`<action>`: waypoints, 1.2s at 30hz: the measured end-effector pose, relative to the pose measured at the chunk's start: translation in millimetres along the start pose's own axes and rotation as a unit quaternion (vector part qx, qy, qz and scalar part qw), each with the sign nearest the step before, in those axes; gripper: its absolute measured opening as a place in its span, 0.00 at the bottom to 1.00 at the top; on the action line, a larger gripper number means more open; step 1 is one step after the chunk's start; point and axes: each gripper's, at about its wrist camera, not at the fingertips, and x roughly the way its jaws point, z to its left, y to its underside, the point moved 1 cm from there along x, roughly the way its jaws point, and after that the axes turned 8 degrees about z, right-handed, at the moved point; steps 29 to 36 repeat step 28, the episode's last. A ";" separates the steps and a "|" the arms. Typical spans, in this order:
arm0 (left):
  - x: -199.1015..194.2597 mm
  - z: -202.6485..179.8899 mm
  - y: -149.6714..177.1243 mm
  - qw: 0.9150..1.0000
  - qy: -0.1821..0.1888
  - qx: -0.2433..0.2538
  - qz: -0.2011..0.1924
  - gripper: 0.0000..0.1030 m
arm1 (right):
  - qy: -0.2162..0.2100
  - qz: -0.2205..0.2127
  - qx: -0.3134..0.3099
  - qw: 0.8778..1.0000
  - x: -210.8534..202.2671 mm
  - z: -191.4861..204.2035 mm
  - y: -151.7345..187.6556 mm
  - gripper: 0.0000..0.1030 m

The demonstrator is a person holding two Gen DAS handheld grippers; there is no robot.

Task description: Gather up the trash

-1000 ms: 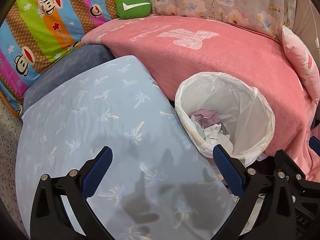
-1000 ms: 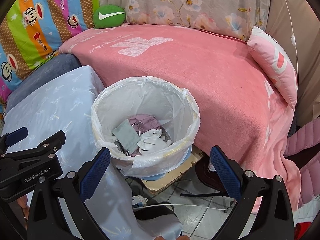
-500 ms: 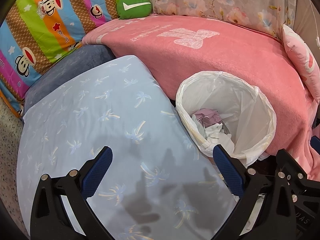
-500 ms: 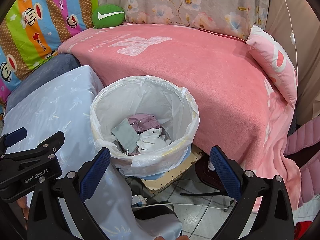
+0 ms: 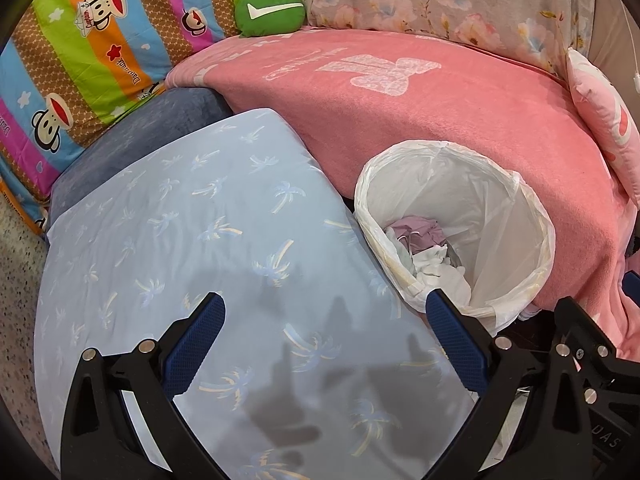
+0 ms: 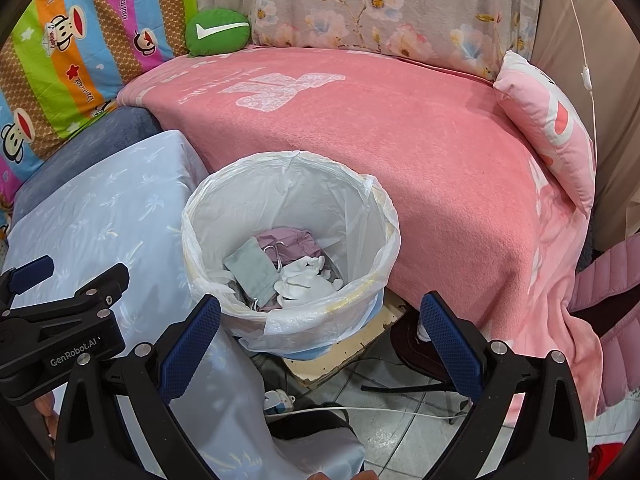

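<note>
While both grippers gape empty, the bin [image 6: 290, 240] sits wedged between cushion and blanket.
Left gripper [image 5: 320, 320] over the cushion [image 5: 180, 240] beside its rim; right gripper [image 6: 320, 316] at its near rim; trash [image 6: 280, 272] inside.

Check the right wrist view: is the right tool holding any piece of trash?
No. The right tool is open and empty, while the trash bin beyond it already holds a grey mask and crumpled white tissue.
</note>
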 end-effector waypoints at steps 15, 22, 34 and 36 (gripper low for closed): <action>1.3 4.5 -0.8 1.000 -0.001 -0.004 0.005 0.93 | 0.001 -0.001 -0.001 1.000 -0.2 1.2 -2.9 0.94; 0.5 3.3 -1.7 1.000 -0.003 -0.002 0.002 0.93 | 0.000 -0.002 -0.001 1.000 -0.5 0.7 -5.4 0.94; -0.7 2.0 -2.8 1.000 -0.001 0.000 -0.001 0.93 | 0.000 -0.002 -0.001 1.000 -1.3 0.7 -6.7 0.94; -0.7 2.0 -2.8 1.000 -0.001 0.000 -0.001 0.93 | 0.000 -0.002 -0.001 1.000 -1.3 0.7 -6.7 0.94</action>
